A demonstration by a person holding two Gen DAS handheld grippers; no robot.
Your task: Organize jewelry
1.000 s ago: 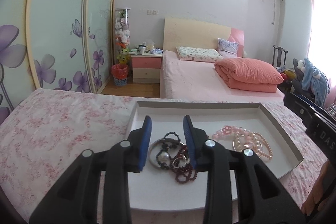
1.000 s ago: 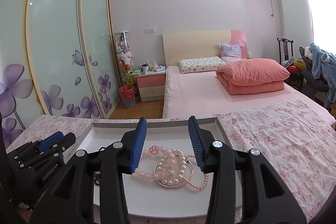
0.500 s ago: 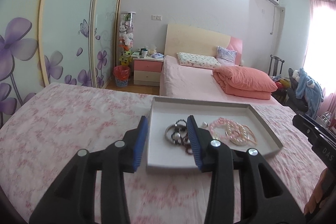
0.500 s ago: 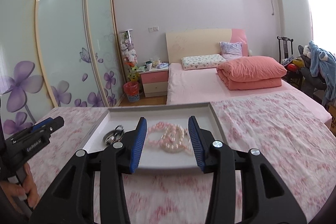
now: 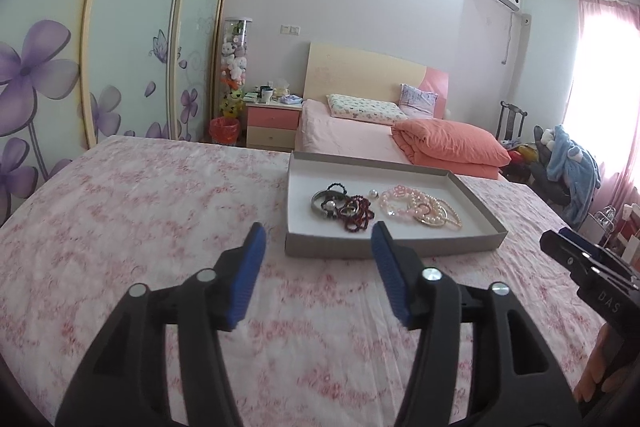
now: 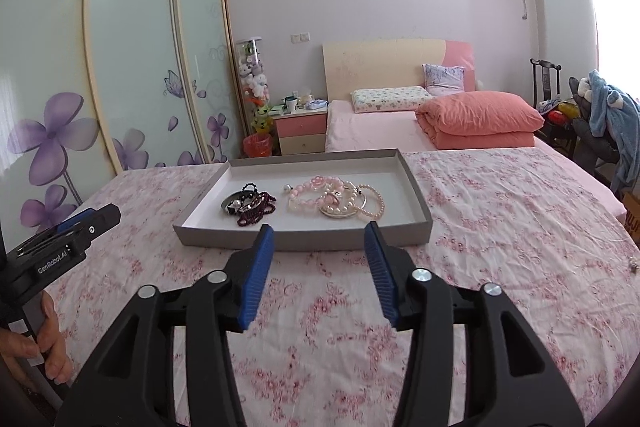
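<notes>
Grey cardboard tray (image 6: 304, 239) sits on the flowered bedspread (image 6: 500, 227), jewelry (image 6: 304, 201) sorted into dark and pink piles inside. I have drawn my left tool (image 5: 318, 243) and right tool (image 6: 320, 241) back from it; both jaws have just been opening, empty, so sorting looks finished.

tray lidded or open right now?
Open. The grey tray has no lid on it; dark bead bracelets and pink and pearl bracelets lie exposed inside.

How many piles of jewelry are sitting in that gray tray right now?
2. A dark pile of beads and rings lies on the tray's left; a pink-and-pearl pile lies beside it, right. Tangled pieces may hide others.
</notes>
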